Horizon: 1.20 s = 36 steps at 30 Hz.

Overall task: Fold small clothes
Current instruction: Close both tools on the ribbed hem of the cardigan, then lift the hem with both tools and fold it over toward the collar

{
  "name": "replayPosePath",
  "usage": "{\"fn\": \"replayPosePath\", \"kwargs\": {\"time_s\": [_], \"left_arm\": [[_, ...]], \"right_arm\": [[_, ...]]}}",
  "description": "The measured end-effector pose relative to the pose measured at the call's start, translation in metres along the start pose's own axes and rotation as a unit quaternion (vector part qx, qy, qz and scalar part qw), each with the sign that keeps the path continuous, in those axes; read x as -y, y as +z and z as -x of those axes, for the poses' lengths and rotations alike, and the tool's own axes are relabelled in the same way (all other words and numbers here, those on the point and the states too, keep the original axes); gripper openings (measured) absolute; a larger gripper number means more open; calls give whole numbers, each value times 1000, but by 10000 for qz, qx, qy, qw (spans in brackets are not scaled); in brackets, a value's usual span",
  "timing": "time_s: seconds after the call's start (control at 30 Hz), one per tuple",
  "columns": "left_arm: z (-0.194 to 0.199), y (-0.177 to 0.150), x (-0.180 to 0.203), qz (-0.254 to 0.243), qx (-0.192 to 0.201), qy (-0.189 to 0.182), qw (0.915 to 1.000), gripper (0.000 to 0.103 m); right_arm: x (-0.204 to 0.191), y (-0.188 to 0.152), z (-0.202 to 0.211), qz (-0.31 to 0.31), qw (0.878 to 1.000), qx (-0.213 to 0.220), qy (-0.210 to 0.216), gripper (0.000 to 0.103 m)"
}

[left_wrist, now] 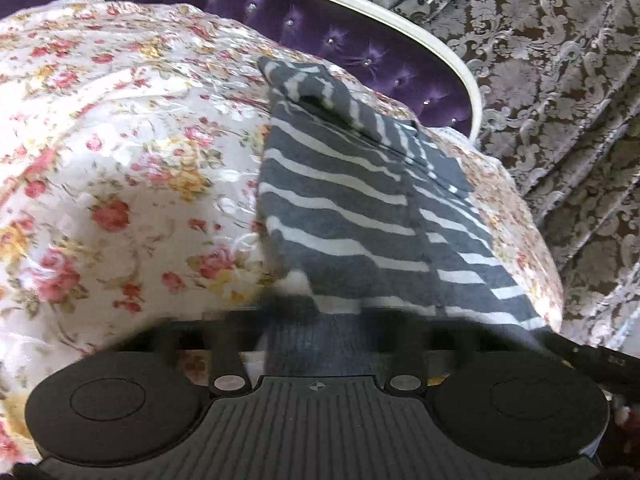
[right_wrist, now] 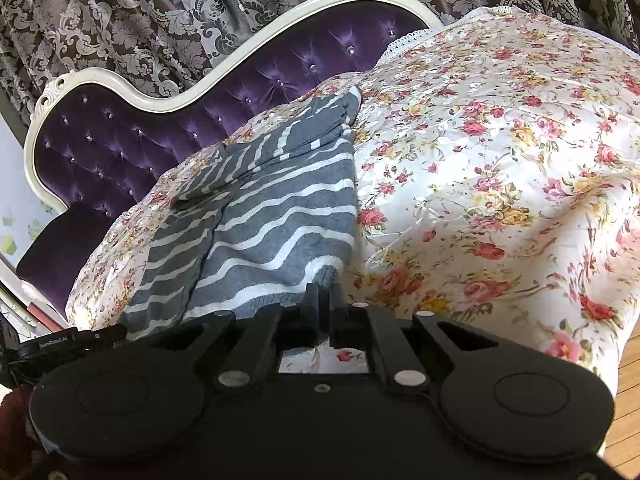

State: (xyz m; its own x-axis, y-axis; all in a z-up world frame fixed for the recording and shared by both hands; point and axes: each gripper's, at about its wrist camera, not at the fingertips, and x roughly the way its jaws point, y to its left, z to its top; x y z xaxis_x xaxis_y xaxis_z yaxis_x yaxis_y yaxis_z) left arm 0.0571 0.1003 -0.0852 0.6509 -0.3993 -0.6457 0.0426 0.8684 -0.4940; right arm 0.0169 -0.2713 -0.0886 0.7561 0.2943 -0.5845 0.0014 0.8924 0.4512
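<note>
Garment: grey sweater with white stripes (left_wrist: 340, 208), lies on floral bedspread (left_wrist: 120, 140), near edge of bed, partly folded, one sleeve turned over across upper part
Garment in right view: same sweater (right_wrist: 272, 216), lengthwise crease down its left part, ribbed hem nearest camera
Right gripper (right_wrist: 324, 312): fingers pressed together, pinching ribbed hem at sweater's near right corner
Left gripper (left_wrist: 320, 320): low over near hem, fingertips blurred and dark; grey ribbed cloth lies between the finger arms; cannot tell if fingers are pinching or spread
Other gripper seen: black body of left gripper just at lower left of right view, beside sweater's left edge
Bedspread: white satin, pink and yellow roses, wrinkled, lace trim at far edge
Headboard (right_wrist: 120, 140): purple tufted, cream carved frame, behind the bed
Curtain (left_wrist: 560, 80): brown with silver damask pattern, behind headboard
Floor (right_wrist: 628, 400): wood planks, lower right of right view
</note>
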Motion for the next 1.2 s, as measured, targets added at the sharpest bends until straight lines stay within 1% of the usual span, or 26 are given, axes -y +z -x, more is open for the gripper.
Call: {"fn": "replayPosePath", "kwargs": {"time_s": [0.03,0.13,0.23,0.27,0.33,0.43,0.5,0.63,0.67,0.7,0.73,0.77,0.8,0.87,0.9,0.93,0.97,1.0,1.03,1.07,1.2], "left_arm": [[0,0,0,13,22,31,10000,4],[8,-1,-3,40,163,7,9999,4],[17,1,-9,140,226,-71,9996,4],[18,2,-10,151,215,-78,9996,4],[18,2,-10,82,170,-52,9998,4],[16,0,-7,-1,155,-34,9999,4],[14,-1,-7,-8,153,-44,9999,4],[10,-2,-7,-89,77,-23,9999,4],[9,-3,-7,-124,40,4,9999,5],[7,-3,-7,-148,20,30,9999,7],[6,-3,-6,-156,-9,76,9998,7],[5,-3,-6,-160,-32,81,9998,11],[5,-3,-6,-157,-38,60,9999,25],[4,-2,-4,-141,-30,-56,9999,39],[3,-2,-2,-169,-45,-51,9998,41],[2,-2,2,-247,-65,5,9997,41],[1,-3,5,-378,-72,46,9992,35],[1,-3,7,-487,-88,46,9988,3],[0,-3,9,-501,-107,69,9987,4],[3,-3,8,-452,-41,4,9990,4],[18,9,2,-18,261,-390,9989,4]], "right_arm": [[0,0,0,-8,10000,-16,40,17],[-2,1,0,0,9999,-73,68,23],[-6,0,-2,154,9998,-105,19,35],[-9,0,-4,264,9996,-136,-35,37],[-17,1,-9,503,9984,-203,-155,48],[-28,1,-18,942,9942,-334,-388,61],[-32,0,-23,1155,9909,-420,-541,62],[-28,1,-31,1156,9904,-578,-485,63],[-27,2,-32,1135,9907,-622,-429,62],[-25,2,-32,1074,9915,-650,-351,59],[-23,2,-33,970,9924,-696,-290,37],[-20,1,-34,864,9931,-736,-276,24],[-19,0,-33,835,9935,-699,-332,18],[-17,0,-29,775,9945,-646,-267,15],[-18,1,-27,769,9949,-606,-253,15],[-19,1,-25,777,9951,-559,-240,14],[-19,1,-23,779,9953,-530,-215,14],[-19,2,-22,766,9957,-491,-160,13],[-18,2,-19,724,9965,-418,-62,13],[-16,4,-16,631,9974,-347,59,13],[-7,17,-5,176,9983,-95,553,12]]}}
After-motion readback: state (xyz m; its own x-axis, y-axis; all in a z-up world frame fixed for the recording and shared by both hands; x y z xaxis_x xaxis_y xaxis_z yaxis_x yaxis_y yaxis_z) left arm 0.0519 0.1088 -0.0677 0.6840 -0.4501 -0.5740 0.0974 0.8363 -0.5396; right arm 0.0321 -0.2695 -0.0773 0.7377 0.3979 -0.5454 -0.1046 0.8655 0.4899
